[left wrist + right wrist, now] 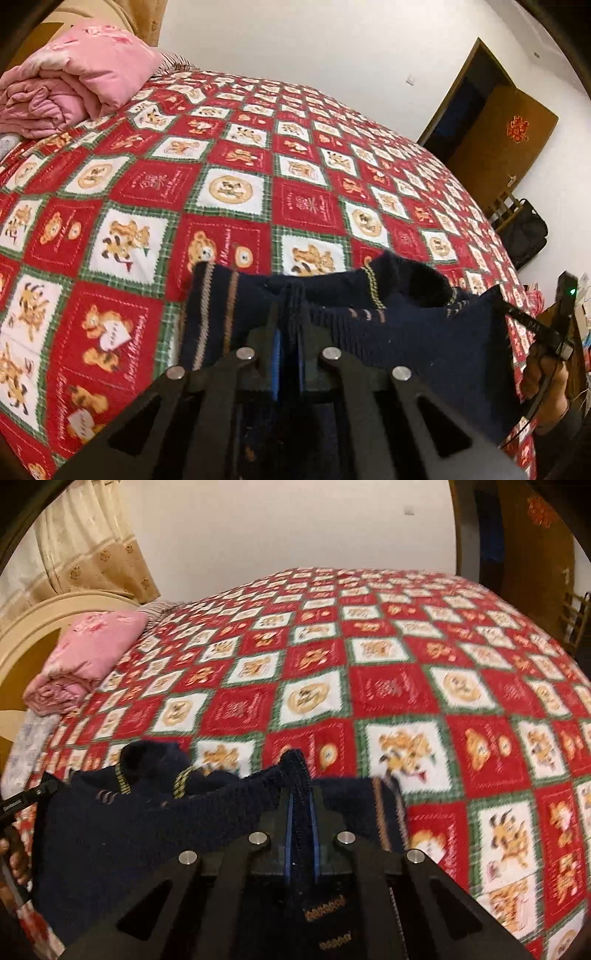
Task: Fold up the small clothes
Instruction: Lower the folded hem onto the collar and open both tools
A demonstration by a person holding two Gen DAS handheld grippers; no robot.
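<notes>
A small navy knitted sweater [388,325] with tan and yellow stitched bands is held up over the bed between both grippers. My left gripper [290,295] is shut on its ribbed edge; one sleeve hangs to the left of the jaws. My right gripper [300,771] is shut on another part of the sweater [155,812], pinching ribbed knit between its blue pads. In the left wrist view the right gripper [524,317] shows at the far right with a hand [546,384] on it. In the right wrist view the left gripper [26,797] pokes in from the left edge.
The bed carries a red, white and green bear-patterned quilt [236,192]. A folded pink blanket [74,81] lies near the headboard [40,627]. A brown door [506,133], a wooden chair and a black bag [524,232] stand beyond the bed's right side.
</notes>
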